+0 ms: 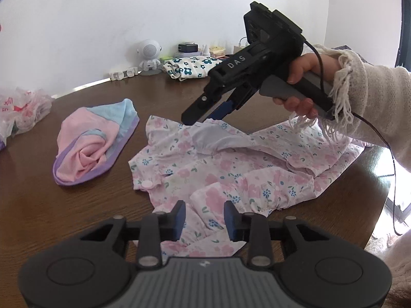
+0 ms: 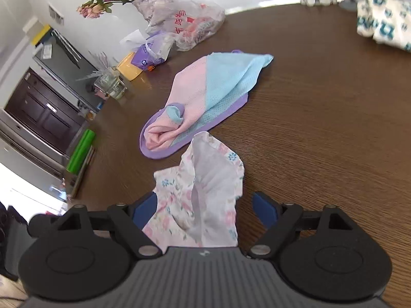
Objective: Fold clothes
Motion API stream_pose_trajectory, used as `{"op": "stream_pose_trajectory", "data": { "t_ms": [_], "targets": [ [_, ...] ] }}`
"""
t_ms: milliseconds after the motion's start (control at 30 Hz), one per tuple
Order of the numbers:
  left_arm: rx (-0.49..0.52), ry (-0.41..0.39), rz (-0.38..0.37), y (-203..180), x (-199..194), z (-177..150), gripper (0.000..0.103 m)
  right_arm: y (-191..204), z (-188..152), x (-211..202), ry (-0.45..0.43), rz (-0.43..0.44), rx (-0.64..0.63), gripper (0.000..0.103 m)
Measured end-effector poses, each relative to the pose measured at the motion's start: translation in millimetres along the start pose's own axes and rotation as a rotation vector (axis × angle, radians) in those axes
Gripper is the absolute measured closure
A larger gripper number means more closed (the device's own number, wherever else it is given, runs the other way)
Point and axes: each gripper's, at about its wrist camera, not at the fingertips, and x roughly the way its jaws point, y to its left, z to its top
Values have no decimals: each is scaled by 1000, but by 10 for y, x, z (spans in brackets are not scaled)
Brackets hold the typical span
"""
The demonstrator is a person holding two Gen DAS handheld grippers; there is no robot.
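A white garment with pink and blue flowers [image 1: 231, 164] lies crumpled on the brown table [image 1: 77, 205]. My left gripper [image 1: 205, 218] hovers low over its near edge; the blue pads stand slightly apart with cloth between them, and no pinch shows. A hand in a cream fringed sleeve holds my right gripper [image 1: 203, 116] at the garment's far edge. In the right wrist view that gripper [image 2: 205, 208] is wide open. A raised fold of the floral garment [image 2: 205, 192] stands loose between its fingers.
A folded pink, blue and purple garment [image 1: 95, 143] lies to the left of the floral one. A folded white cloth with teal flowers [image 1: 190, 68], a small white robot figure [image 1: 149, 54] and clutter sit by the back wall. A plastic bag [image 1: 20, 110] lies far left.
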Motion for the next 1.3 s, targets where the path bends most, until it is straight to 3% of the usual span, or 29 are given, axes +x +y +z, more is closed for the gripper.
{"op": "stream_pose_trajectory", "data": {
  "t_ms": [67, 100, 167, 200, 233, 333, 467, 567, 667, 833, 933, 967, 1033, 1100, 1300],
  "targets": [
    [-7, 17, -8, 23, 15, -13, 91, -9, 57, 115, 7, 21, 5, 22],
    [-3, 29, -4, 27, 29, -22, 96, -5, 75, 156, 6, 25, 3, 27],
    [6, 54, 7, 30, 71, -53, 97, -4, 106, 214, 7, 42, 2, 51],
    [3, 65, 11, 41, 97, -73, 97, -4, 110, 235, 9, 53, 4, 79],
    [-5, 72, 9, 57, 122, -95, 97, 7, 109, 246, 9, 64, -1, 98],
    [-31, 68, -5, 99, 156, -142, 97, 207, 42, 178, -31, 35, -127, 99],
    [-31, 53, 0, 84, 149, -171, 97, 732, -234, 31, -95, -35, -468, 99],
    [-59, 28, -10, 111, 83, -198, 92, 1102, -578, 81, -48, -78, -718, 99],
    [-121, -32, -2, 189, -90, -188, 85, 1247, -860, 228, 6, -121, -834, 98],
    [-223, -187, -49, 264, -363, -40, 78, 1231, -968, 325, -5, -141, -793, 93],
    [-240, -219, -63, 229, -292, 95, 79, 1245, -993, 324, -27, -156, -785, 92],
    [-253, -216, -55, 228, -228, 139, 80, 1252, -1006, 322, -29, -156, -785, 89],
    [-279, -195, -41, 268, -78, 187, 87, 1274, -1046, 304, -24, -143, -789, 69],
    [-281, -148, -15, 305, 74, 191, 96, 1292, -1087, 235, -35, -133, -788, 66],
    [-187, -61, 122, 309, 311, 12, 96, 1140, -1124, -368, -133, -123, -653, 59]
  ]
}}
